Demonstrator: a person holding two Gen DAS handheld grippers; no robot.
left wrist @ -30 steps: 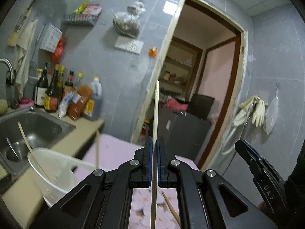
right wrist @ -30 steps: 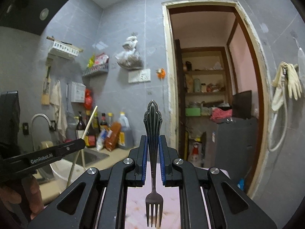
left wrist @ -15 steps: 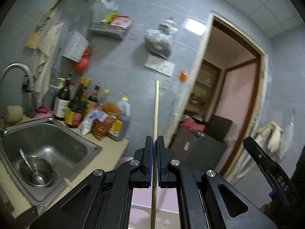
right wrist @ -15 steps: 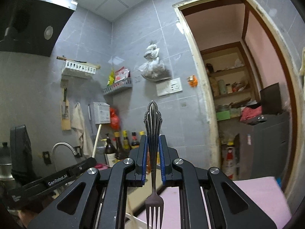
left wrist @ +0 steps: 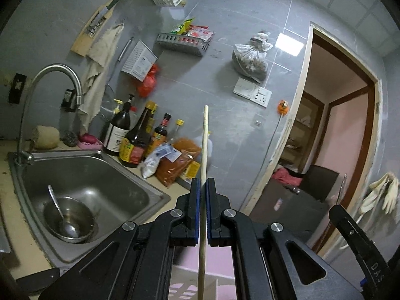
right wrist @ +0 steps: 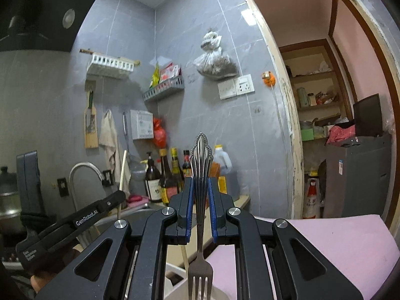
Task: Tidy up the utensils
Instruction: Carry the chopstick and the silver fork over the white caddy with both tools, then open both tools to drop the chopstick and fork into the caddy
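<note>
Two utensils are in play here, one per gripper. The left gripper [left wrist: 203, 187] has its jaws closed down to a thin slit on a pale wooden chopstick [left wrist: 204, 150], pinched right between the blue pads. The stick runs dead straight along the jaw line, long axis parallel to the fingers; one end pokes well out past the tips toward the wall, the other runs back under the gripper body.

The right gripper [right wrist: 200, 187] is clamped on a metal fork [right wrist: 200, 175], jaws a bit wider apart since they're squeezing the flared, ornate handle. The fork also lies lengthwise between the jaws: decorated handle end sticks out beyond the tips, tines point back toward the camera, below the jaws.

Off to the left of the left jaws there's a steel sink [left wrist: 105, 175] with a bowl [left wrist: 70, 222] and a spoon [left wrist: 58, 210] in it.
</note>
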